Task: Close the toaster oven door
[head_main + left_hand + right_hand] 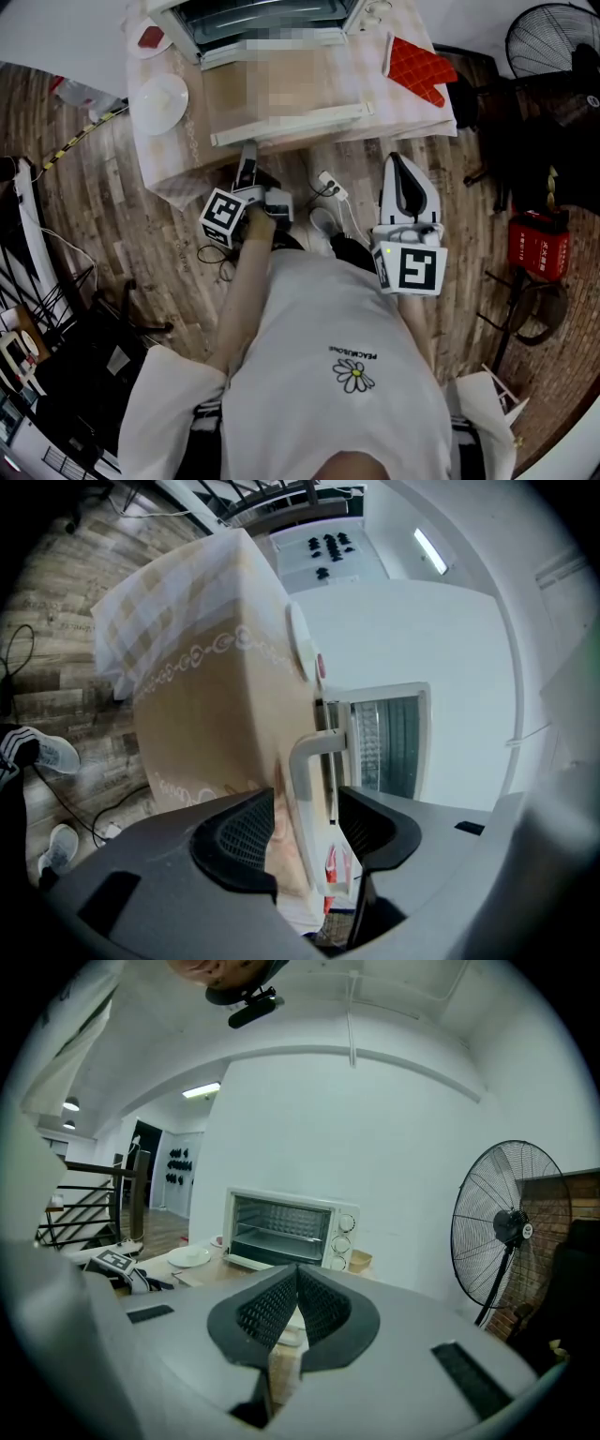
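Observation:
The white toaster oven (262,19) stands at the back of the table, its door (281,94) dropped flat towards me. The door's white handle (291,125) runs along its near edge. My left gripper (247,155) reaches up to the left part of that handle. In the left gripper view the handle (302,761) stands between the open jaws of my left gripper (305,817), with a gap on each side. My right gripper (403,173) hangs back below the table's edge. Its jaws (296,1279) are shut on nothing, and the oven (281,1227) shows beyond them.
The table (169,159) wears a checked cloth. A white plate (161,101) lies left of the door, a red oven mitt (419,67) to its right. A power strip with cables (328,183) lies on the wooden floor. A fan (553,37) and a red box (539,244) stand at the right.

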Demonstrator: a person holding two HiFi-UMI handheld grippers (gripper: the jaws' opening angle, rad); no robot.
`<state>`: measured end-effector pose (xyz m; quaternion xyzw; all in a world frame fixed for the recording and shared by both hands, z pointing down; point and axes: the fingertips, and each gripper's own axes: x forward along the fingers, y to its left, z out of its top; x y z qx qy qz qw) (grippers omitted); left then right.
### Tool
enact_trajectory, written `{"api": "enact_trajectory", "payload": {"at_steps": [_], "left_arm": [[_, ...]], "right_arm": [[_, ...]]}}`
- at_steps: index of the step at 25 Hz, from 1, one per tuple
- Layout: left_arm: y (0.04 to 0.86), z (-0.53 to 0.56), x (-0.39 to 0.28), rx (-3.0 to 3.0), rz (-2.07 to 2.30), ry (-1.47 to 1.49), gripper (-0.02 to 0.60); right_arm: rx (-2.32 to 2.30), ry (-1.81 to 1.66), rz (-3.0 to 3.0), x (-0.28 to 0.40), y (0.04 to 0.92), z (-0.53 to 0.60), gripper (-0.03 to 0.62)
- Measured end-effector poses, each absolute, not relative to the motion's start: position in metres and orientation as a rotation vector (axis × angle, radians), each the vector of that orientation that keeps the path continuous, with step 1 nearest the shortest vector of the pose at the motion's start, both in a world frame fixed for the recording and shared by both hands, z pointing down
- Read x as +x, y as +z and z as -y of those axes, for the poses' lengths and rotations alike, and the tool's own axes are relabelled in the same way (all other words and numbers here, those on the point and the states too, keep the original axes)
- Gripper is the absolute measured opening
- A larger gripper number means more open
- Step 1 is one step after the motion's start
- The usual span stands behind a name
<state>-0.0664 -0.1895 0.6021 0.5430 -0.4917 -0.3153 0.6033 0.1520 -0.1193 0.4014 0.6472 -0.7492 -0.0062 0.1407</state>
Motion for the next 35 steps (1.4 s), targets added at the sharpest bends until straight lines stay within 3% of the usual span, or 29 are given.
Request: {"api": "enact_trajectory", "payload": {"at_steps": [4,17,35], "left_arm": [[0.6,0.194,-0.065,1.284,1.129,-0.717,0.196],[0.602,0.209,-0.063,1.276,1.131,-0.716,0.158],[0.556,0.246,-0.062,1.338,1.06,-0.837,0.15]], "right_arm": [[1.872,-0.02,2.168,0.151,0.402,0.12,0.009],[1.907,-0.008,2.128,0.162,0.404,0.12,0.009],[1.913,-0.022,2.115,0.167,0.401,0.128,0.009]]}}
